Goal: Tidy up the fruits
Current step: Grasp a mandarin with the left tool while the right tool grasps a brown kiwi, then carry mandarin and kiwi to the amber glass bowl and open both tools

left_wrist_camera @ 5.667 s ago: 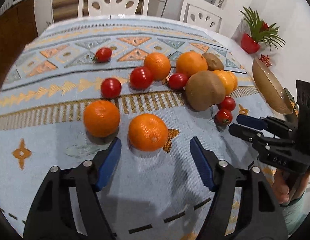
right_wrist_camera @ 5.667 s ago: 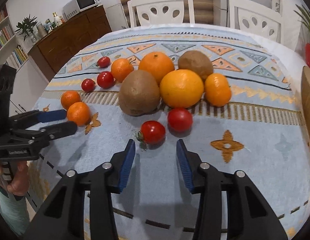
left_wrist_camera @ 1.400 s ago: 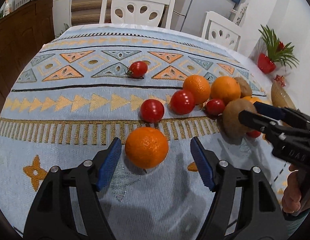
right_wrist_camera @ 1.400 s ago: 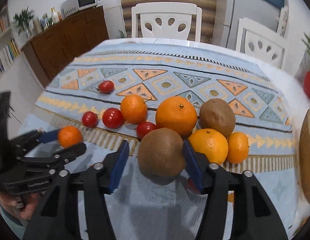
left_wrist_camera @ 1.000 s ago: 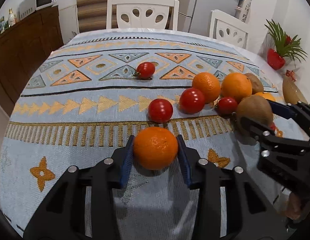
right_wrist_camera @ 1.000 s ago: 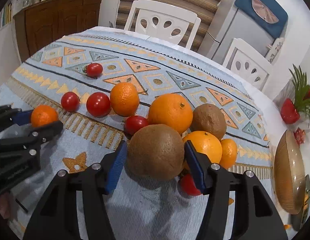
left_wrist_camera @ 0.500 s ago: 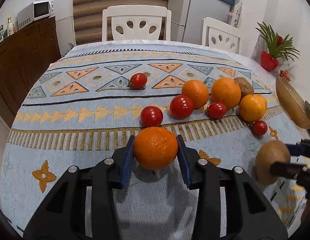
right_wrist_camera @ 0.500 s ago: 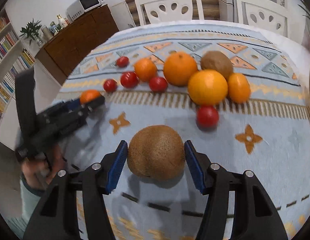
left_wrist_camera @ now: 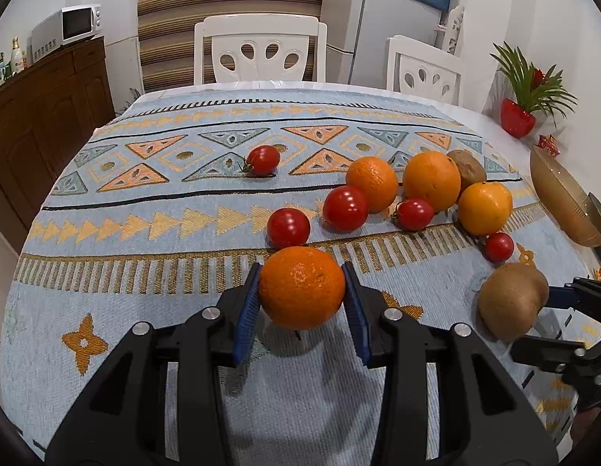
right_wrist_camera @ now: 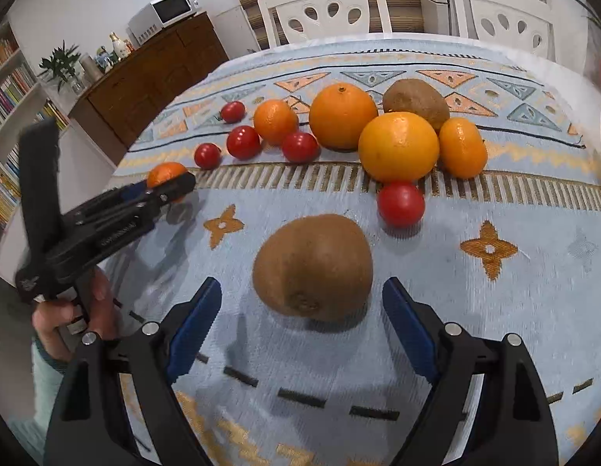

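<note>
My left gripper is shut on a tangerine, held just above the patterned cloth. My right gripper stands open, and a big brown kiwi lies on the cloth between its blue fingers, touching neither. From the left wrist view that kiwi shows at the right, by the right gripper. Farther back lie two oranges, a second kiwi, two tangerines and several tomatoes.
A patterned blue tablecloth covers the table. A wooden bowl stands at the right edge, a red plant pot behind it. White chairs stand at the far side, a sideboard to the left. A hand holds the left gripper.
My right gripper has opened and the big kiwi now rests on the cloth near the front. The left gripper stays shut on the tangerine, lifted slightly.
</note>
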`<state>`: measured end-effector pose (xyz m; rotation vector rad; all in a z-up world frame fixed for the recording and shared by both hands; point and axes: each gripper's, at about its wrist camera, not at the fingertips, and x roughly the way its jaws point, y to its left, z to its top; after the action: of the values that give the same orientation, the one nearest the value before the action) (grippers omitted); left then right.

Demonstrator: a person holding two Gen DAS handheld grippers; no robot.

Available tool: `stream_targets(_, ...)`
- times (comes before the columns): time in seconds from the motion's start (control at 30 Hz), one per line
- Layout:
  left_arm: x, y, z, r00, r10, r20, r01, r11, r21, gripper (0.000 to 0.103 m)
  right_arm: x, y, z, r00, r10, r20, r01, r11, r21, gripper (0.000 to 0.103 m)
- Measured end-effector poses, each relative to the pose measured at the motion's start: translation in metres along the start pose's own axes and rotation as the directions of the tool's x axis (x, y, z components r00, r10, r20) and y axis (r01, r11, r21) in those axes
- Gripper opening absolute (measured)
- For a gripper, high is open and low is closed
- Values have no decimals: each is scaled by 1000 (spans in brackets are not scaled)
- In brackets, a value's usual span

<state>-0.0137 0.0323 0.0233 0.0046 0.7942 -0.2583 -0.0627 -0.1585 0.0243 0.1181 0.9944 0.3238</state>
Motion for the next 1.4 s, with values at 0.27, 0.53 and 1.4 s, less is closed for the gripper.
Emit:
stream_targets(0.27, -11, -18, 4, 999, 40, 2, -40, 998, 57, 40, 3, -5, 2, 1000, -12, 3, 12, 1000, -1, 60)
stream_targets(0.53, -42, -93, 45, 994, -86, 68, 74, 982, 173, 40, -49, -53, 3, 994, -16, 110, 6, 996, 93, 60)
stream_targets(1.4, 52, -387, 99, 836, -508, -208, 549, 775, 314, 40, -166, -297, -15, 920, -379, 101, 244, 755, 609, 60)
